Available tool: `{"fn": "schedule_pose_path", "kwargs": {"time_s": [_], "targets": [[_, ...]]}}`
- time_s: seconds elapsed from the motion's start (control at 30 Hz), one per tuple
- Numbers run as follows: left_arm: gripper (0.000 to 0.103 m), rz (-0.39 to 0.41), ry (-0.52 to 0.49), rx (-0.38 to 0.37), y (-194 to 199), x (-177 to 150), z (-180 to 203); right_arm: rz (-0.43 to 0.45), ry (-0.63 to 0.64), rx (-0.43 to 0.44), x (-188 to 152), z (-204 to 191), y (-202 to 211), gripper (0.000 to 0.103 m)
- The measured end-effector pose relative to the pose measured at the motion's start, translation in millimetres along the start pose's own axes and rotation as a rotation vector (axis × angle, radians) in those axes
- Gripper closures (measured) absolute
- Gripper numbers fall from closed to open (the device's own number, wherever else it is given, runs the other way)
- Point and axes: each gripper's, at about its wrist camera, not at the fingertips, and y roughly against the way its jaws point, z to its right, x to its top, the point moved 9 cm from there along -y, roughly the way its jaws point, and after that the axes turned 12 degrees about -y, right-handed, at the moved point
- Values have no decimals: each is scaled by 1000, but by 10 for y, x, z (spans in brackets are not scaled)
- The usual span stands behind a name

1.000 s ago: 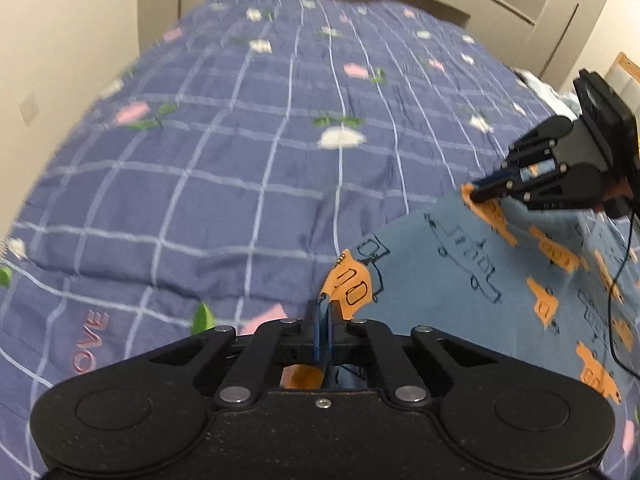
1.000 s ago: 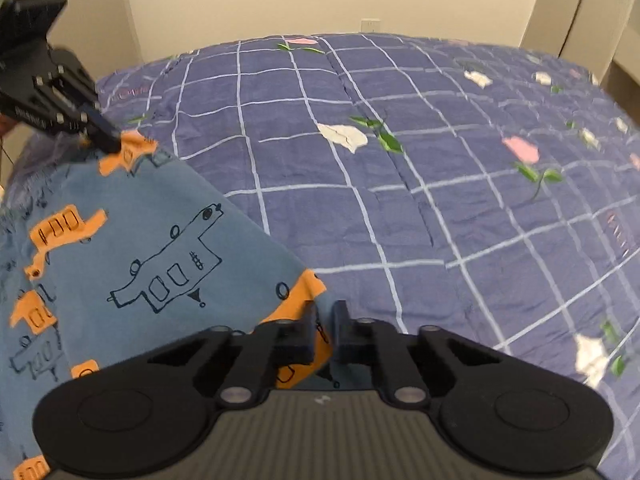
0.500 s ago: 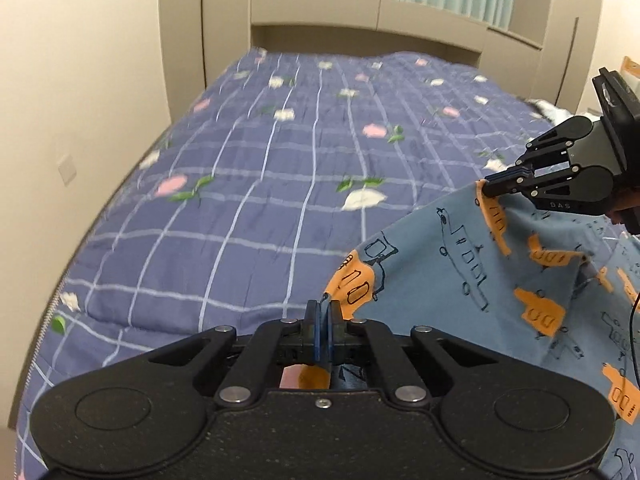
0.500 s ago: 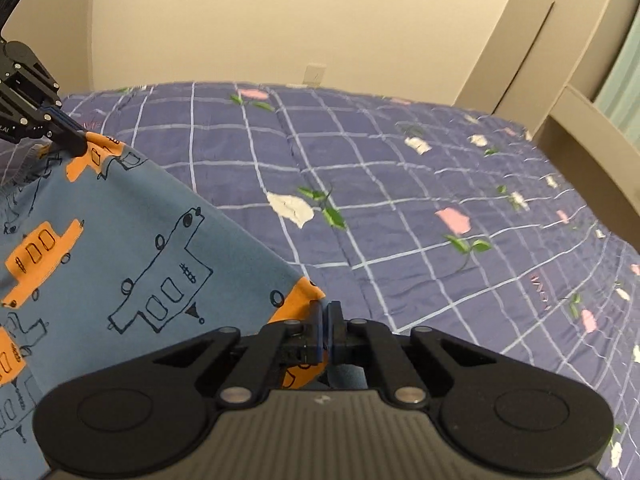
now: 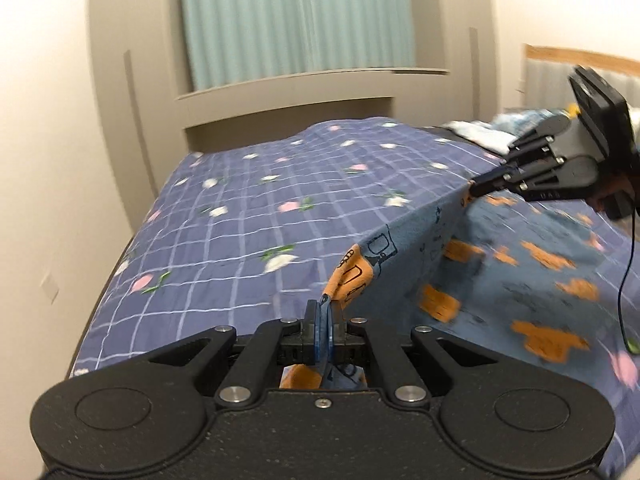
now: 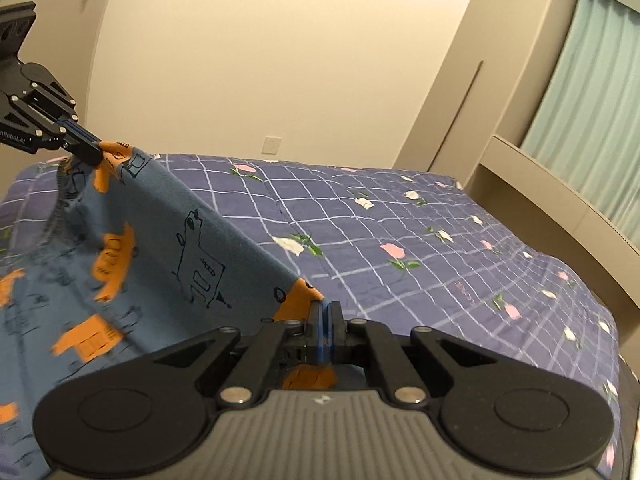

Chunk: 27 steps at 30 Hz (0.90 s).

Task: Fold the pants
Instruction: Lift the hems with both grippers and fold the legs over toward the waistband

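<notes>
The pants are blue with orange vehicle prints and black line drawings. They hang stretched above the bed between my two grippers, also in the right wrist view. My left gripper is shut on one corner of the top edge. My right gripper is shut on the other corner. Each gripper shows in the other's view, the right one at upper right and the left one at upper left. The lower part of the pants drapes down out of view.
A bed with a purple-blue checked floral cover lies under the pants. A beige headboard unit and a teal curtain stand beyond it. A cream wall with an outlet runs along the bed's far side. A black cable hangs from the right gripper.
Both grippers have risen with the pants' edge, lifting the cloth off the bed. The views have tilted up, so the headboard, curtain and wall now show.
</notes>
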Motion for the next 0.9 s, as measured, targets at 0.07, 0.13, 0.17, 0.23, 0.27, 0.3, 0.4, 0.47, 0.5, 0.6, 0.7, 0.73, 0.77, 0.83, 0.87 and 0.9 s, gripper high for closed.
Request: {"fn": "schedule_pose_path", "kwargs": {"time_s": [0.07,0.13,0.17,0.23,0.27,0.3,0.4,0.47,0.5,0.6,0.7,0.73,0.77,0.83,0.87,0.9], "targets": [[100,6,-41,-26,92,-41,185,-7,-13,-9,-123,-35,151,101],[100,11,-76,-62,177,-96,378,-13,-22,-21,-278,-93,311,101],[100,9,-89,-78,214,-128,465,-17,-32,-25,-360,-112,386,101],[100,-2,-116,-102,269,-221,627,-30,-50,-30,-525,-171,503,101],[100,-11,-127,-109,285,-273,697,-38,-57,-33,-604,-199,551,101],[100,-21,-137,-117,292,-326,762,-45,-63,-34,-682,-234,591,101],[100,-50,-149,-133,306,-496,925,-64,-75,-39,-887,-349,675,101],[100,-70,-153,-144,285,-599,1008,-77,-85,-43,-1001,-416,702,101],[100,-78,-157,-147,276,-651,1045,-81,-88,-45,-1053,-451,724,101],[100,-101,-154,-145,268,-784,1115,-85,-89,-53,-1157,-532,771,101],[102,-120,-137,-137,270,-843,1107,-87,-86,-54,-1196,-576,805,101],[103,-123,-133,-133,284,-856,1096,-87,-84,-53,-1193,-584,814,101],[103,-127,-135,-129,304,-867,1088,-86,-81,-53,-1188,-590,823,101],[103,-137,-146,-113,322,-889,1064,-83,-75,-52,-1185,-614,863,101],[103,-142,-148,-109,332,-903,1056,-84,-73,-50,-1179,-626,863,101],[103,-148,-149,-108,335,-920,1046,-85,-69,-47,-1180,-650,883,101]]}}
